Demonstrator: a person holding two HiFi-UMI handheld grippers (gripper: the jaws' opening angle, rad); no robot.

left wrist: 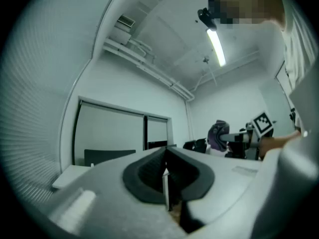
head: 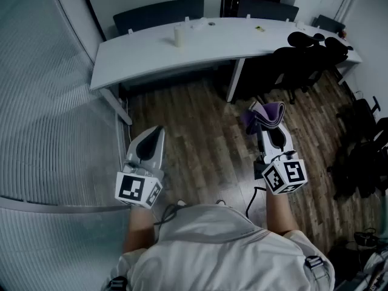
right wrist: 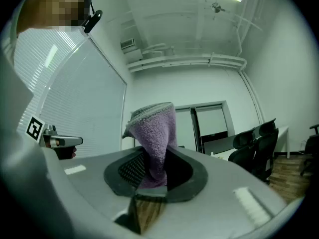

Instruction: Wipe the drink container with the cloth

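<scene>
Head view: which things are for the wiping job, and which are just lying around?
For the job:
- purple cloth, clamped in the right gripper
- drink container, standing on the white table
- left gripper, shut with nothing in it

Just lying about:
- black office chairs at the table's right end
- small bits near the table's far edge

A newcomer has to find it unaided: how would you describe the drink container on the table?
Look to the long curved white table, backed by dark chairs. Left of its middle stands a pale upright cylindrical container, the only tall thing there; the other bits on the tabletop are small and low.
</scene>
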